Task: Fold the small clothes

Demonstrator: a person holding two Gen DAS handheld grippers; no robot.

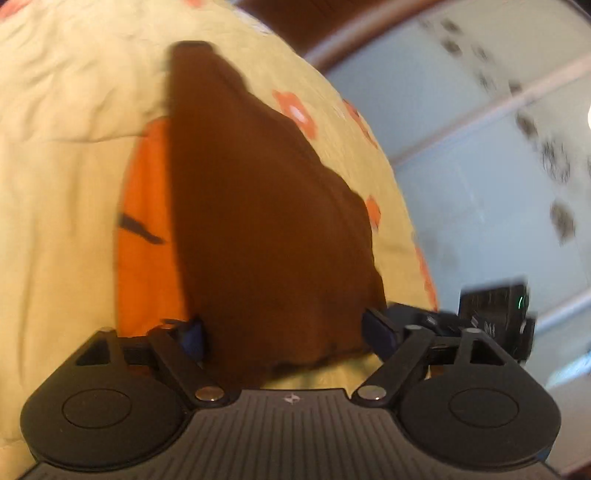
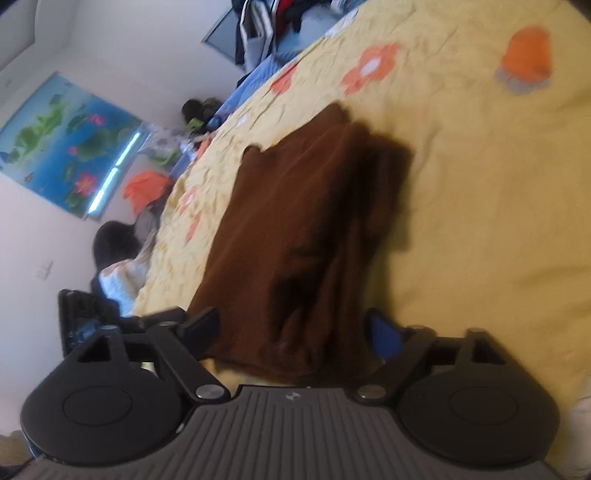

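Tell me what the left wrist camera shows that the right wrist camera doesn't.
Only the left wrist view shows pale blue panels with dark blurred marks beyond the bed. Only the right wrist view shows a blue flower picture on the wall and a pile of clothes at the far end. Both show the brown garment lying on the yellow flowered bedspread, with its near edge between wide-apart fingers of the left gripper and right gripper; motion blur hides whether the pads touch.
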